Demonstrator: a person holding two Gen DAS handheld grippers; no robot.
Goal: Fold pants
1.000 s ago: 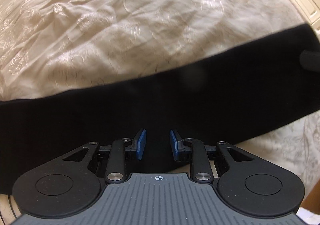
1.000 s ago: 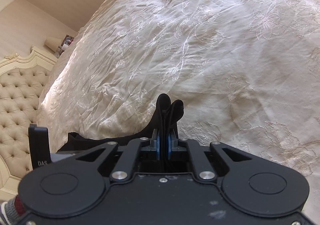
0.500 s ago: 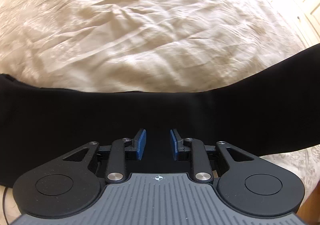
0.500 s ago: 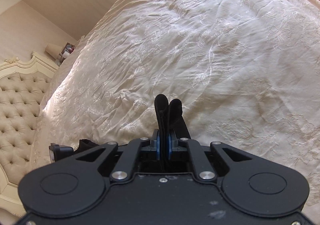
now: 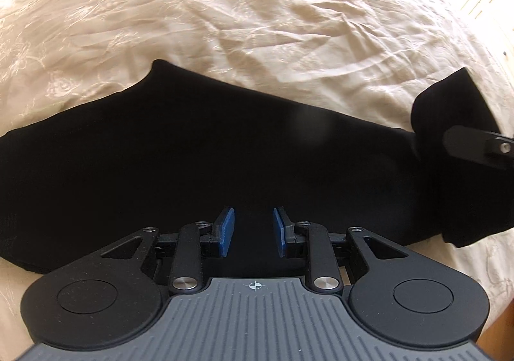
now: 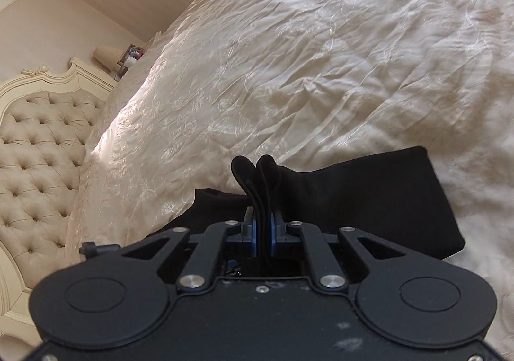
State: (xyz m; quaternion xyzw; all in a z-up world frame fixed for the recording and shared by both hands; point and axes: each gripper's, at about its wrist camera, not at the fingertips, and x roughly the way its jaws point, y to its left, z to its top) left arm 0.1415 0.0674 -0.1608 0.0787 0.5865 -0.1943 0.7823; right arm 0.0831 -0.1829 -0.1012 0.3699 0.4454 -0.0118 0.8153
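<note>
1. The black, soft-knit pants (image 5: 199,162) lay spread across the cream embroidered bedspread (image 5: 257,23), a long dark band running left to right at the near side of the bed; in the left wrist view one pointed corner reached toward the far left.
2. The left gripper (image 5: 253,234) hovered just over the near edge of the fabric with its blue pads (image 5: 226,229) apart and nothing between them; it seemed placed there to be ready to pin or take hold of the cloth.
3. The right gripper (image 6: 262,234) was clamped on a bunched end of the pants, folds of black fabric standing up between its fingers; the held end was raised, probably so it could be carried over the flat part to make a fold.
4. In the right wrist view a wide flap of the pants (image 6: 385,200) draped to the right of the grip; a tufted cream headboard (image 6: 41,142) stood at the far left.
5. The fold looked begun but not yet laid down.
</note>
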